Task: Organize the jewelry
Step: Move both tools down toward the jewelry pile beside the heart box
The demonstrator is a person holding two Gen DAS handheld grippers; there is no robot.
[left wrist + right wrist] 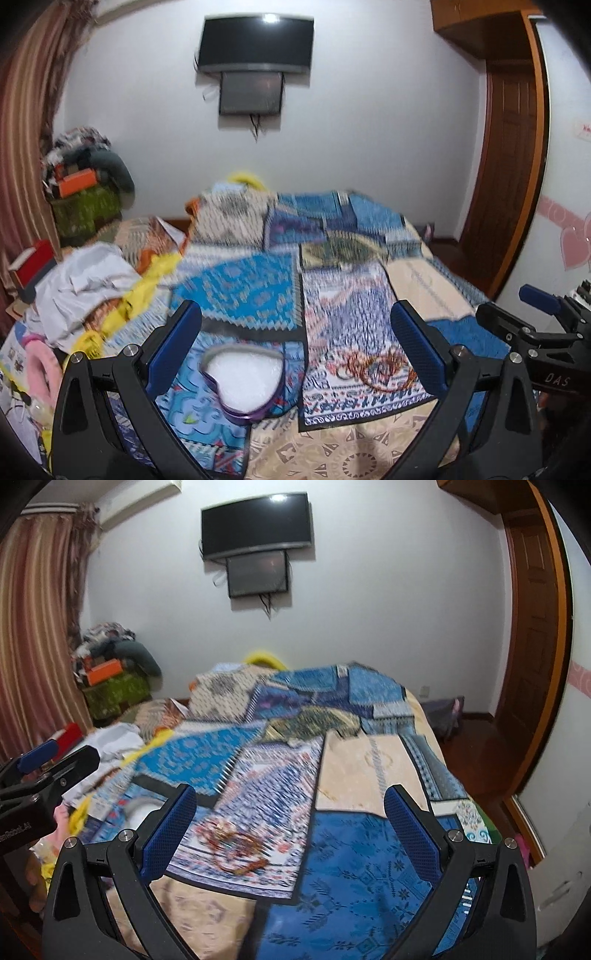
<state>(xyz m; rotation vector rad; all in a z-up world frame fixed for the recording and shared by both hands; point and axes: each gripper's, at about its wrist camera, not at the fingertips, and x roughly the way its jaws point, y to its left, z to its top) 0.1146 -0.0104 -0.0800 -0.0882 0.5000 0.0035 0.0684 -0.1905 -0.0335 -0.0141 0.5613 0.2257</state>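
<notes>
A purple heart-shaped box (242, 380) with a white lining lies open on the patchwork bedspread (351, 295), near my left gripper's left finger. A pile of gold and red bangles (376, 369) lies to its right on a blue-and-white patch. My left gripper (295, 350) is open and empty above them. In the right wrist view the bangles (236, 845) lie near the left finger of my right gripper (291, 834), which is open and empty. The box (142, 812) shows only partly there, behind that finger. Both views are blurred.
Crumpled white and yellow cloths (96, 288) and a red box (33, 266) lie on the bed's left side. A pile of clothes (88, 181) stands in the far corner. A wooden door (509, 155) is on the right, a television (255, 40) on the far wall.
</notes>
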